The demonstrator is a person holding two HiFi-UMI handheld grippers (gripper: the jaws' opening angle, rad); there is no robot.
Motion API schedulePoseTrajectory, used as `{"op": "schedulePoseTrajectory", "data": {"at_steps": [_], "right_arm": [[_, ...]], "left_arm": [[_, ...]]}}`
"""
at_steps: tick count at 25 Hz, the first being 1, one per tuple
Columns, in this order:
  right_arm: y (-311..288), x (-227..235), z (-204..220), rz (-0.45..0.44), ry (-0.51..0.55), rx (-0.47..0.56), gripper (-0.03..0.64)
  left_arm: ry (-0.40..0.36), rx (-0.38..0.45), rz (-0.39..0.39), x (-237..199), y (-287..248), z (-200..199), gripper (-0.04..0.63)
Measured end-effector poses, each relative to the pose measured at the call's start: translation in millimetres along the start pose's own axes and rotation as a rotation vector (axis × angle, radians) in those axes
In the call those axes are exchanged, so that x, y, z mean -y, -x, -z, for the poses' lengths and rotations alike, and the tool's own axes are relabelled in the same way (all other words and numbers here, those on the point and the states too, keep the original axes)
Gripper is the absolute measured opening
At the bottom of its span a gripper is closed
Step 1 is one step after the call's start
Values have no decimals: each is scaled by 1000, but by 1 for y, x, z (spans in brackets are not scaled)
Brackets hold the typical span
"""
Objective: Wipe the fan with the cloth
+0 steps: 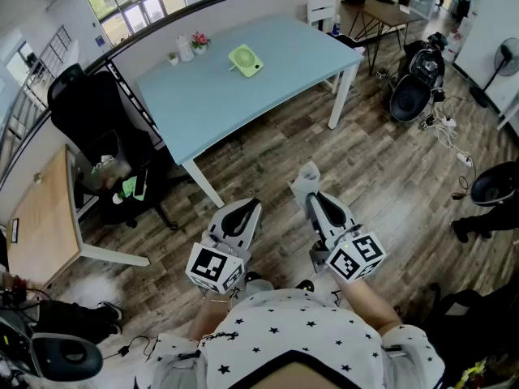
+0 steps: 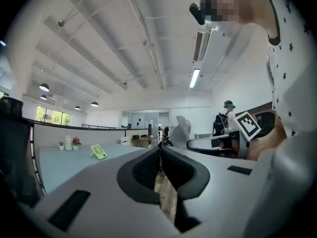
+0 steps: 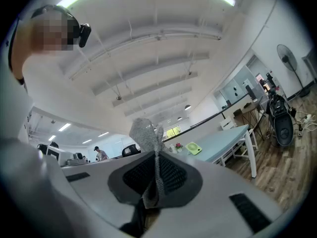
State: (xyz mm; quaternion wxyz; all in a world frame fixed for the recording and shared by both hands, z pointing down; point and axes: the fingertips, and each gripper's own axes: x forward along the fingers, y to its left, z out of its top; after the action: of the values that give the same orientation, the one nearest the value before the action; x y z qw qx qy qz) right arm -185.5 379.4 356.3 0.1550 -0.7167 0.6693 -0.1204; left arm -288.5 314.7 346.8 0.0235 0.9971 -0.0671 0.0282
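**Cloth pinched in your right gripper, fan waiting well ahead on the table**

You're standing on the wooden floor (image 1: 389, 177), looking steeply down. The big light-blue table (image 1: 211, 104) is stretching out at your 12 o'clock, well apart from both grippers. Over at your 10 o'clock, a black office chair (image 1: 93, 108) is sitting beside the table's left end.

Your right gripper (image 1: 312, 194) is pointing toward 12 o'clock, and its jaws are clamping the grey cloth (image 1: 308, 173). In the right gripper view the cloth (image 3: 146, 133) is sticking up past the jaw tips in a crumpled peak. Your left gripper (image 1: 250, 207) is pointing the same way just beside the right one. Its jaws are pressing together at the tips with nothing between them.

The small green fan (image 1: 245, 60) is lying on the tabletop at 12 o'clock, toward the far edge. At the fan's 10 o'clock, a white jar (image 1: 185, 49) and a little pot of pink flowers (image 1: 199, 40) are standing side by side.
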Motion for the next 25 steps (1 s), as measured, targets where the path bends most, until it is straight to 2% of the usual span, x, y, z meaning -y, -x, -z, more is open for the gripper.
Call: {"op": "schedulePoseTrajectory", "data": {"at_steps": [9,15,25], "right_arm": [[3,-1,0,-16,-12,2,20],[11,1,0,-35,-58,14,20],[45,17,-13,-37,-72,50,23]], "left_arm": [[9,1,-23,3,5,0,34],[5,-9,-39,10,5,2,34],[-7,-6,-11,46,-13,-1,34]]}}
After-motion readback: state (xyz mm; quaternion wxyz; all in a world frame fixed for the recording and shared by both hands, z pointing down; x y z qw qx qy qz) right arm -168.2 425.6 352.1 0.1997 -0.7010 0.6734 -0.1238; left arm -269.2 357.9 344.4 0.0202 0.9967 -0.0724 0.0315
